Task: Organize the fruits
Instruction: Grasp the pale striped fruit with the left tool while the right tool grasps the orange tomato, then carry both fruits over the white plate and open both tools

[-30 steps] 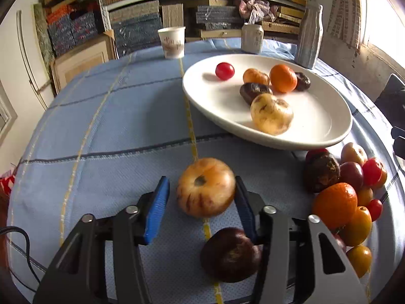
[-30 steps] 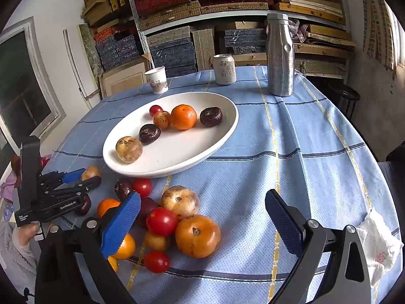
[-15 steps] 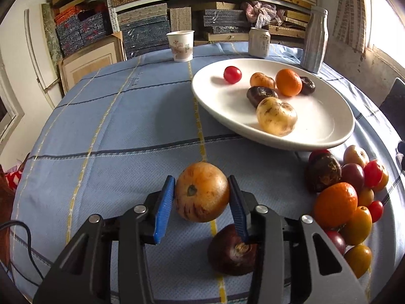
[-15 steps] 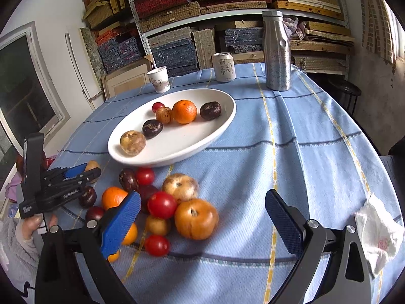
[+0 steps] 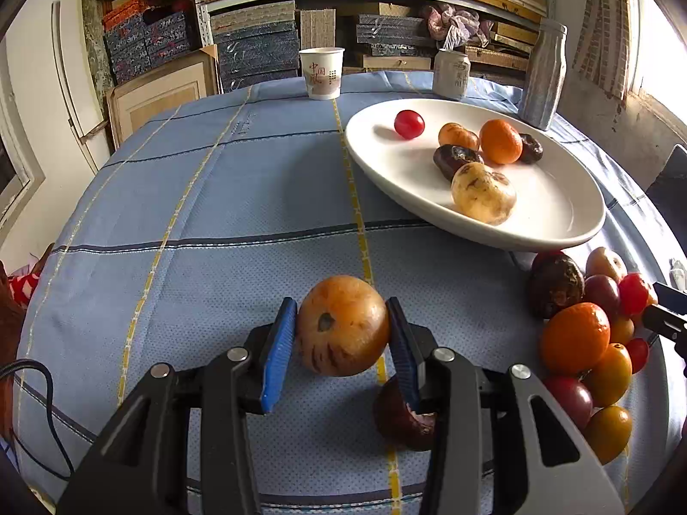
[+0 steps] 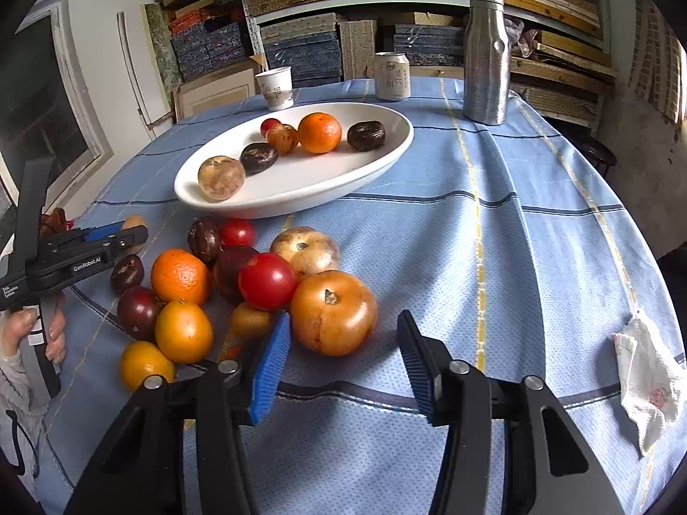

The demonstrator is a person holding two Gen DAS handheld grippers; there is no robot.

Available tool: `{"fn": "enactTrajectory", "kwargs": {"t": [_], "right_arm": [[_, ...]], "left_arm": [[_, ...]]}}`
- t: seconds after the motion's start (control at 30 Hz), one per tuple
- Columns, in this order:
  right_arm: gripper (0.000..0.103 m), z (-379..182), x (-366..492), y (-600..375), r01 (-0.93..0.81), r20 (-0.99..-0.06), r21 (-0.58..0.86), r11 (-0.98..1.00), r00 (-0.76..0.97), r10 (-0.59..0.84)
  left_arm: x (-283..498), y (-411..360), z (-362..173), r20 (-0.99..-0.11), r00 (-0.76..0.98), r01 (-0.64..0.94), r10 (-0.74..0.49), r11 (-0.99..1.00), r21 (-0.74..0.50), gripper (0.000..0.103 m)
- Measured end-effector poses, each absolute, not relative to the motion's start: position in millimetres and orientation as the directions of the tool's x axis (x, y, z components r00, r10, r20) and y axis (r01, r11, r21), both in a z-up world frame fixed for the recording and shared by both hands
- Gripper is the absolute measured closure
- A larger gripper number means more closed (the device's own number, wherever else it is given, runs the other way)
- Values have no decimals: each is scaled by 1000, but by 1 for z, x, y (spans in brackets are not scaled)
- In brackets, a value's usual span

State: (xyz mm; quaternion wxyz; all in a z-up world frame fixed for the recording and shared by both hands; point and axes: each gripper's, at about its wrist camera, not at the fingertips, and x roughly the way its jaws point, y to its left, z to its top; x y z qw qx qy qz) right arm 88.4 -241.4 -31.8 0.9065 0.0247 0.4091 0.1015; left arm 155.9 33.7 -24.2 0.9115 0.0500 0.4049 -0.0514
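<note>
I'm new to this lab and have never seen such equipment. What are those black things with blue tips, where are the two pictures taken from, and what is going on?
They are hand-held two-finger grippers, one in each of a person's hands, each with a wide-angle camera looking along its fingers. In the left camera's view, the left gripper is shut on a tan round fruit. In the right camera's view, the right gripper is open, close to a big orange fruit in a pile of fruit on the blue tablecloth. Behind it a white plate already holds six fruits, with a paper cup, a can and a steel bottle beyond.
</note>
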Motion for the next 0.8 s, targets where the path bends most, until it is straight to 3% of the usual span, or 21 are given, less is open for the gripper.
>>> {"fn": "enactTrajectory", "kwargs": {"t": [0.47,0.8], "right_arm": [[60,-33,95,-248,-155,-730,192,969,638,247],[60,-11,88,-261,-141,-653,230,963,712,260]], "left_arm": [[155,35,-22,-736,672,144,-86,989,16,62],[145,36,16,-661,742,136,-111,991,-13,62]]}}
